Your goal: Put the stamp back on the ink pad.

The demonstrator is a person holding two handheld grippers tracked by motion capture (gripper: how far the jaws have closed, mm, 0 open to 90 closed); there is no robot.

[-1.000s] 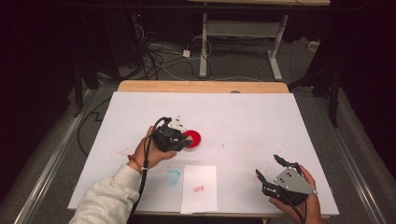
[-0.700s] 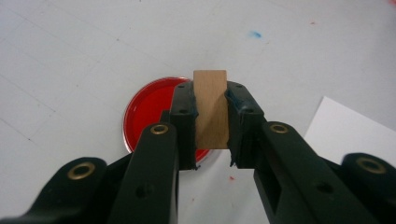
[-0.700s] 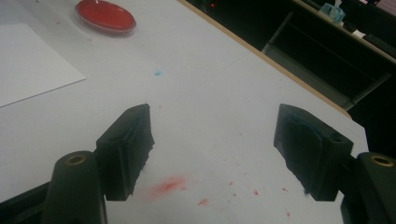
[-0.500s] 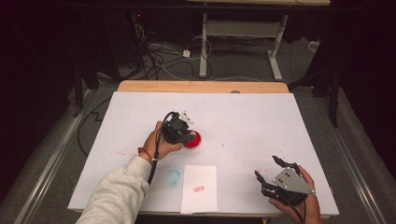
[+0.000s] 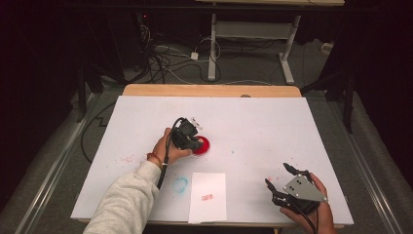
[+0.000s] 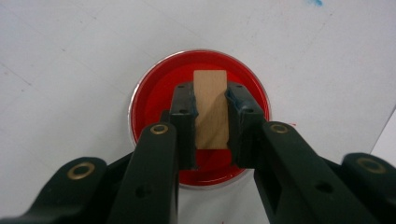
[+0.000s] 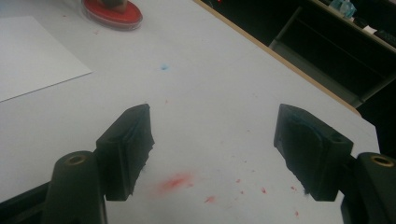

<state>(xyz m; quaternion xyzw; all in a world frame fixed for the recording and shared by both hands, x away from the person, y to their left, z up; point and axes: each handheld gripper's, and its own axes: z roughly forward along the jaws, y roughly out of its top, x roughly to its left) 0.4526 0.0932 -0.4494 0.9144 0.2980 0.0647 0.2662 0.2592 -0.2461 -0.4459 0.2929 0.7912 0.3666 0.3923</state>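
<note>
My left gripper point(image 6: 210, 105) is shut on a small wooden block point(image 6: 210, 109), which points down into a round dish of red ink point(image 6: 159, 93). In the high view the same left gripper point(image 5: 187, 136) hovers over the red dish point(image 5: 203, 145) near the middle of the white table. A white sheet of paper point(image 5: 208, 195) with a small red mark lies at the front edge. My right gripper point(image 5: 287, 187) rests at the front right, its jaws wide open with nothing between them point(image 7: 212, 149).
The white tabletop point(image 5: 272, 126) carries a blue ring smear point(image 5: 180, 183) beside the paper and scattered red specks point(image 7: 175, 182). A wooden strip point(image 5: 209, 90) runs along the table's far edge. Cables point(image 5: 165, 58) and a desk frame stand on the floor beyond.
My left gripper has moved right and down with the wooden block, coming over the red ink dish. The right gripper has stayed where it was.
</note>
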